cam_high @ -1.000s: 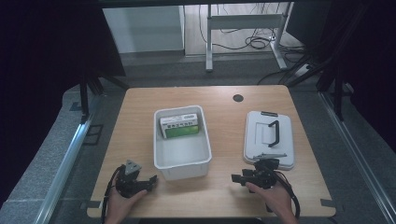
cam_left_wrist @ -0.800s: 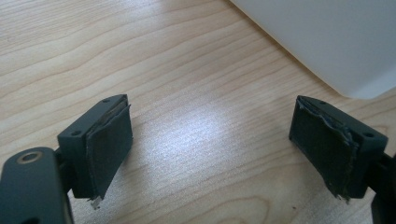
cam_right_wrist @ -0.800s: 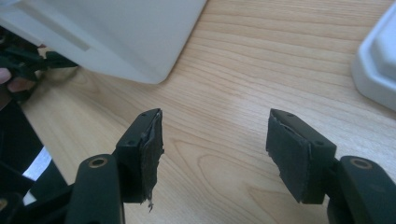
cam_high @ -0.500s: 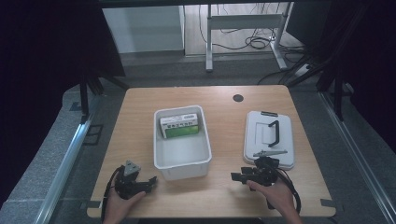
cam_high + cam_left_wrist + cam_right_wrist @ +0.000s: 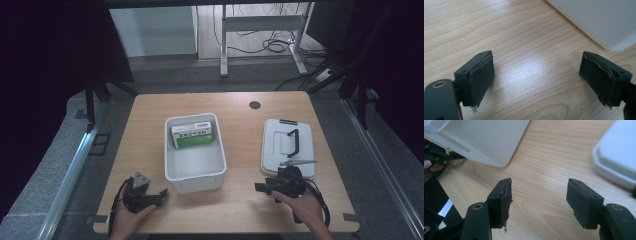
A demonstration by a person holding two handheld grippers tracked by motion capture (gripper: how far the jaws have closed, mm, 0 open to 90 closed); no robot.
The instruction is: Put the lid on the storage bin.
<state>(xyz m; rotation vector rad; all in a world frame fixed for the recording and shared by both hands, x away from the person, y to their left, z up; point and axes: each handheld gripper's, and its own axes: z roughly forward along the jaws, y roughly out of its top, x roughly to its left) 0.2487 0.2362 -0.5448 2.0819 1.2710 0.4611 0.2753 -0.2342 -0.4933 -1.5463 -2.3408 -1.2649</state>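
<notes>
At the middle of the wooden table [image 5: 235, 145] we see a white bin [image 5: 194, 154], open-topped, with a green-and-white box [image 5: 193, 136] lying inside against its twelve o'clock wall; the rest of the bin floor is bare. At about three o'clock from the bin, apart from it, a white lid [image 5: 287, 147] lies flat with its black handle [image 5: 292, 142] facing up. A small dark round spot [image 5: 255, 105] sits in the tabletop near the far edge, at one o'clock from the bin. The left gripper [image 5: 161, 192] rests low over the wood at seven o'clock from the bin, just beside its near left corner, held by a hand [image 5: 129, 220]; in the left gripper view its two black jaws stand wide apart over bare grain, with the bin's corner at the top right. The right gripper [image 5: 257, 187] sits at six o'clock from the lid, touching or just over its near edge, held by the other hand [image 5: 302, 210]; in the right gripper view its jaws are likewise spread, nothing between them, the bin at upper left and the lid at upper right. The tabletop is pale, lightly glossy wood. Around it we see grey floor, dark curtains on both sides, and at twelve o'clock a metal desk frame [image 5: 260, 35] with loose cables [image 5: 270, 46] on the floor.
</notes>
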